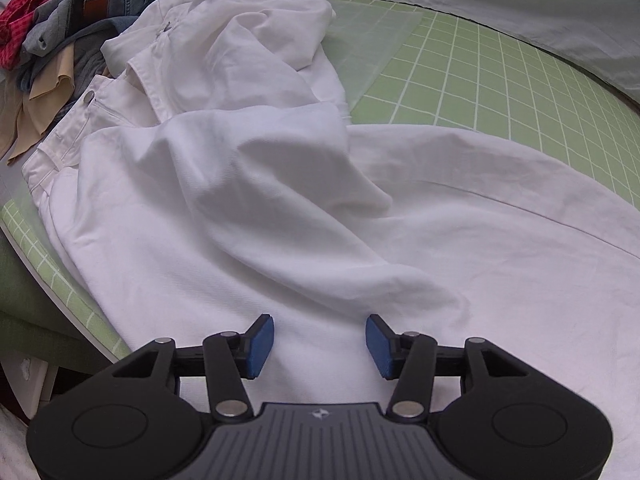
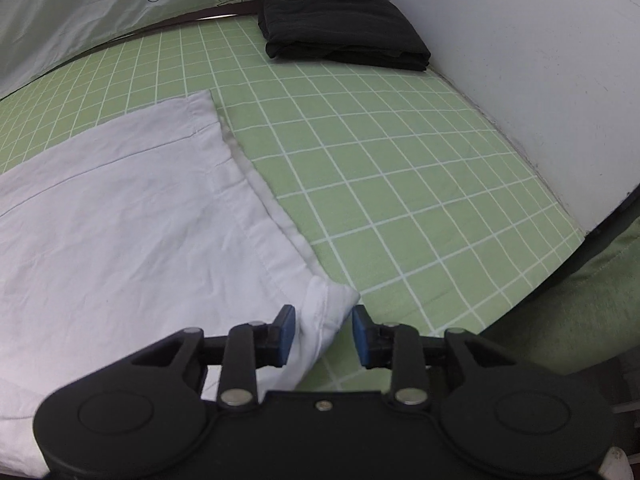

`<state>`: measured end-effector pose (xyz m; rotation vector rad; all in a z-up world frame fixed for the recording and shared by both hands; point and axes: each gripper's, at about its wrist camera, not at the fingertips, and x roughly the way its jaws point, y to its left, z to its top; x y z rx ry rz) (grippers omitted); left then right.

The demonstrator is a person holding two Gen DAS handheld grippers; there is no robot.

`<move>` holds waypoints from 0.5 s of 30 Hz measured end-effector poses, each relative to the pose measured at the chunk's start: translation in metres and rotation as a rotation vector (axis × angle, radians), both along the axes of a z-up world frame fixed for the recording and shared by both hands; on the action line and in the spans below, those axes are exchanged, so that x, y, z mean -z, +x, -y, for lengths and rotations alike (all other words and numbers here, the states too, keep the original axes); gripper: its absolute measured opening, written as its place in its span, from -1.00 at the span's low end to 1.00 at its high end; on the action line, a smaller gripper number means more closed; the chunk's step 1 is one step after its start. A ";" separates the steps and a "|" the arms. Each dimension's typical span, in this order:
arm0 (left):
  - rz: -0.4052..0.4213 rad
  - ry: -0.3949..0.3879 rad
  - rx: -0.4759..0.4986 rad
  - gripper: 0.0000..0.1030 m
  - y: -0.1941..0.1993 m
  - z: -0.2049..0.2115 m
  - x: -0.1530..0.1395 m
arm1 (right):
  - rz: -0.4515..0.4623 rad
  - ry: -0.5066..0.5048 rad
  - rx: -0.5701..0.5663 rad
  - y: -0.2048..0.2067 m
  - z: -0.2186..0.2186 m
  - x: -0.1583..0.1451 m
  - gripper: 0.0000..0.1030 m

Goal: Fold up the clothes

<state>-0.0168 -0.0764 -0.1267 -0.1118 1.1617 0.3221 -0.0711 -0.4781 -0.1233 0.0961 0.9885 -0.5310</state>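
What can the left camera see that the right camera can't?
Only the left camera shows the heap of other clothes, with red and denim pieces, and the waistband of the white trousers, plus the left claw open above them. Only the right camera shows the folded black garment, the white wall, the trouser leg's hem corner, and the right claw open around that corner. Both show white trousers on the green checked cloth.

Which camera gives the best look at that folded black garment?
The right wrist view: the folded black garment lies in full sight on the green checked sheet, against the white wall. The left wrist view misses it entirely.
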 end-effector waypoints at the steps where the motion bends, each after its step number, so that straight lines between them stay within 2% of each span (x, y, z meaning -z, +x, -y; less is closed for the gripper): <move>1: -0.005 0.005 -0.003 0.04 0.001 0.001 0.001 | 0.019 -0.005 -0.010 0.002 0.001 -0.003 -0.10; 5: -0.022 0.014 -0.019 0.08 0.003 0.003 0.004 | 0.101 0.058 -0.077 0.026 0.011 -0.014 0.28; 9: -0.029 0.020 -0.029 0.21 0.004 0.001 0.005 | 0.132 0.095 -0.199 0.063 0.009 -0.013 0.51; 11: -0.032 0.018 -0.031 0.29 0.003 -0.001 0.004 | 0.159 0.127 -0.272 0.089 0.010 -0.011 0.59; 15: -0.043 0.010 -0.025 0.31 0.005 -0.003 0.004 | 0.172 0.180 -0.389 0.145 0.024 0.002 0.60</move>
